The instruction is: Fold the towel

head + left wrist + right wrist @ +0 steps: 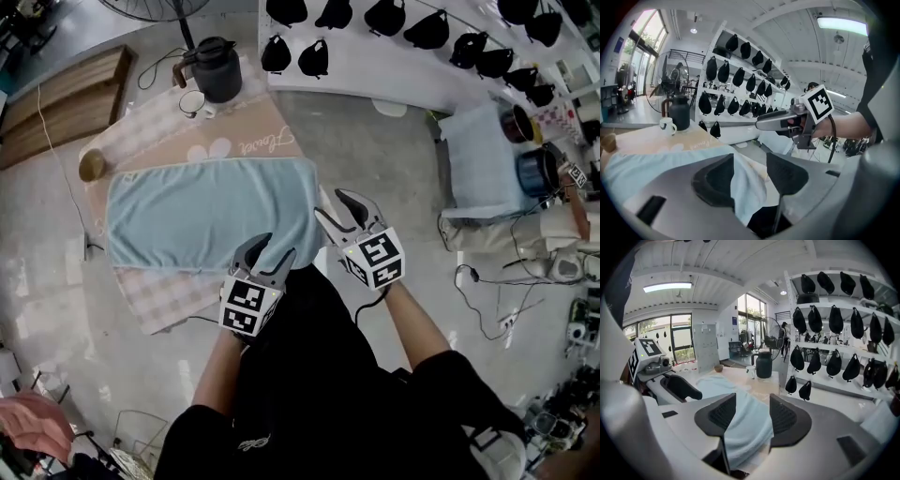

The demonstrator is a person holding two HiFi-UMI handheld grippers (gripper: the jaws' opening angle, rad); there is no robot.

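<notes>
Towel [206,211], light blue: spread flat on checked cloth [169,298], with a dark jug [217,67] and white cup [192,101] at the far side.
Left gripper [278,247]: jaws apart, gripping nothing, at the towel's near edge.
Right gripper [330,202]: jaws apart, gripping nothing, by the towel's right end.

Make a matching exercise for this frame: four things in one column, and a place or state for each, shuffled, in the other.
Things
1. towel
2. dark jug
3. brown bowl
4. left gripper

Places or states
A. jaws apart, at the towel's near edge
B. standing beside the white cup
C. spread flat on the checked cloth
D. just beyond the towel's far left corner in the head view

Pairs: 1-C, 2-B, 3-D, 4-A
</notes>
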